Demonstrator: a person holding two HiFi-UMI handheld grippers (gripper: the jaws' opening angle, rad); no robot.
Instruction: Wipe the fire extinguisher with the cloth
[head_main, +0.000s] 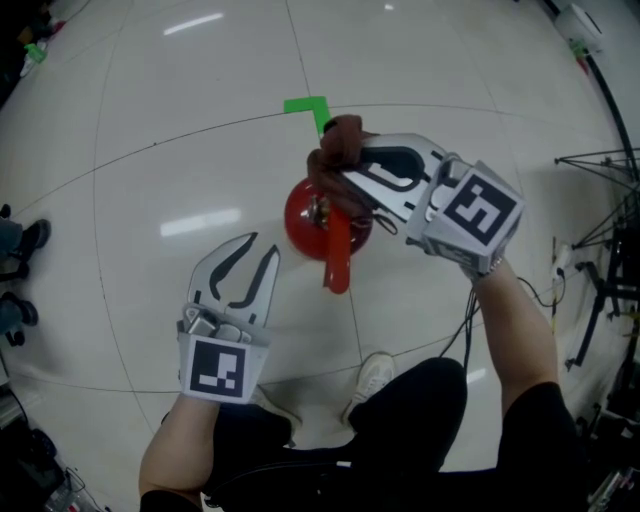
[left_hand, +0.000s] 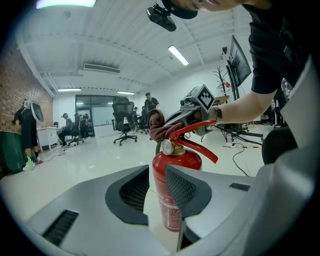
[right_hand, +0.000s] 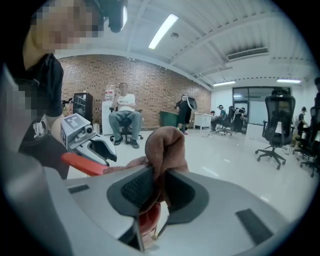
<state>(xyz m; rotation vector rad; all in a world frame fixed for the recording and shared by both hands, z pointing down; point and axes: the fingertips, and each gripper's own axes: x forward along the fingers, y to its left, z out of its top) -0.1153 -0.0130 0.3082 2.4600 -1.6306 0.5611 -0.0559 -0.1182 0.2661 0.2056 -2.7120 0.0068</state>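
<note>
A red fire extinguisher (head_main: 303, 222) stands upright on the pale floor; its red lever (head_main: 338, 260) points toward me. My right gripper (head_main: 352, 165) is shut on a brown cloth (head_main: 338, 145), which rests bunched against the extinguisher's valve top. In the right gripper view the cloth (right_hand: 165, 145) rises between the jaws of the right gripper (right_hand: 160, 177), above the red body (right_hand: 149, 222). My left gripper (head_main: 262, 246) hangs left of the extinguisher, apart from it, open with a narrow, empty gap. The left gripper view shows the extinguisher (left_hand: 172, 200) beyond the left gripper (left_hand: 156, 172), with the cloth (left_hand: 156, 125) on top.
A green tape corner (head_main: 310, 108) marks the floor behind the extinguisher. My shoe (head_main: 372, 378) is just below it. Cables and metal stands (head_main: 600, 250) crowd the right edge. Office chairs (right_hand: 277, 125) and a seated person (right_hand: 122, 117) are farther off.
</note>
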